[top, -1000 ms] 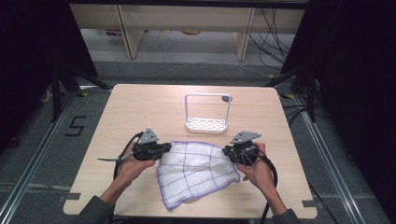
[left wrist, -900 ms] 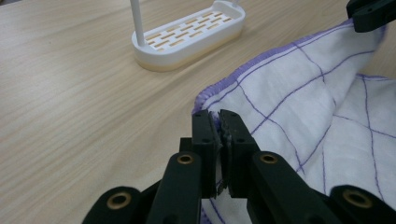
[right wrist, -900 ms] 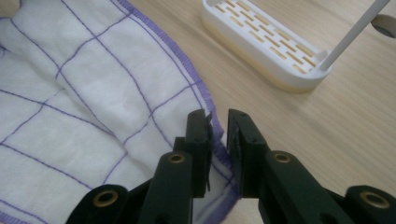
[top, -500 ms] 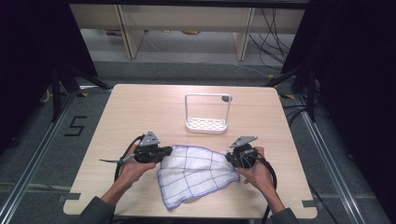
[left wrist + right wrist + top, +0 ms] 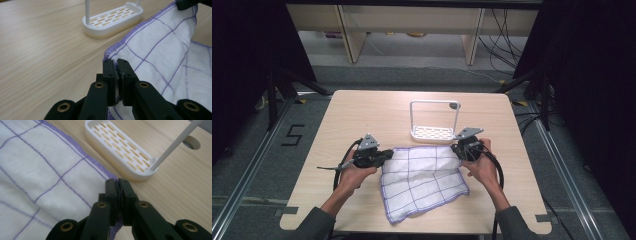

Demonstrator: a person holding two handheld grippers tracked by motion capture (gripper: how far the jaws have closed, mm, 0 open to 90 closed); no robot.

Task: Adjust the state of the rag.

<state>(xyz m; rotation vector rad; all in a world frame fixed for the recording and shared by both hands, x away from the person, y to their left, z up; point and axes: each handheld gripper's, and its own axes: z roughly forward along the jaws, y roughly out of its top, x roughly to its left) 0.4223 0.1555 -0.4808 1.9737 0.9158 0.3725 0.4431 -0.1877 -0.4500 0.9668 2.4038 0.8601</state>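
**Cloth pinched at both far corners**

Your counter (image 5: 362, 110) carries a white cloth with a purple grid (image 5: 424, 182), which lies on its near half, between your two hands. The far edge of the cloth runs from one tool to the other, and the rest spreads toward you, rumpled at the near corner. A white slotted rack (image 5: 432, 131) stands just beyond that far edge, near your right tool. Your left tool (image 5: 117, 65) is clenched on the cloth's far left corner, fabric caught between the pads. Your right tool (image 5: 118, 185) has just been closing and now grips the cloth's far right corner, its purple hem caught between the jaws.
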